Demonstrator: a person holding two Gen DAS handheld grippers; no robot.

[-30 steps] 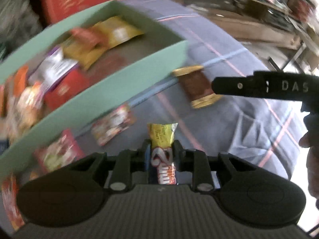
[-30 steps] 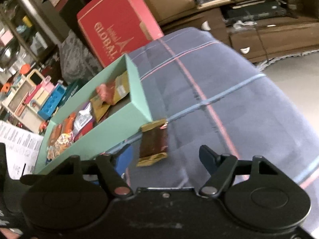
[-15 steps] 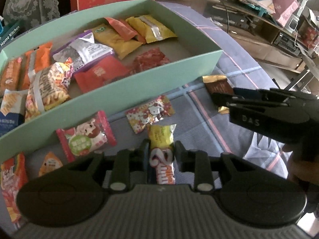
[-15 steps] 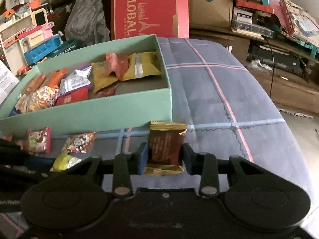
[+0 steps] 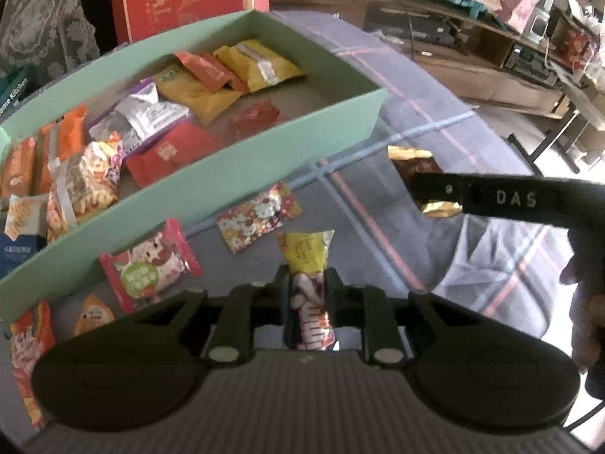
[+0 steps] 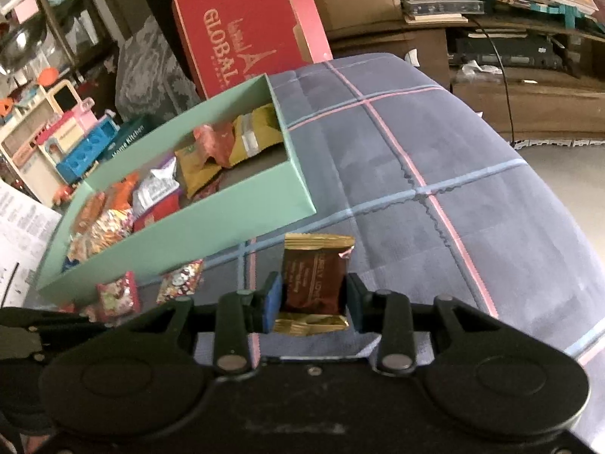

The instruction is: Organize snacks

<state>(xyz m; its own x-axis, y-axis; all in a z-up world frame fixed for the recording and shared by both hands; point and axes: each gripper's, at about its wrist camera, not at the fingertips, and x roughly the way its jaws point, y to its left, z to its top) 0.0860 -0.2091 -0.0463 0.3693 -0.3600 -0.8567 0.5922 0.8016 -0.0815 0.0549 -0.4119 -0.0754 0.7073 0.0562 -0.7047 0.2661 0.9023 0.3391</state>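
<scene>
The left gripper point(image 5: 307, 283) was clamped on a yellow-and-red snack bar point(image 5: 308, 265), as it had been a second earlier, its jaws just having tightened. The right gripper point(image 6: 312, 297), wide open a second before above the brown gold-edged snack packet point(image 6: 313, 278), was closed on that packet. Both were held near the mint-green box point(image 5: 211, 185) on the plaid-covered surface point(image 6: 435, 159).
</scene>
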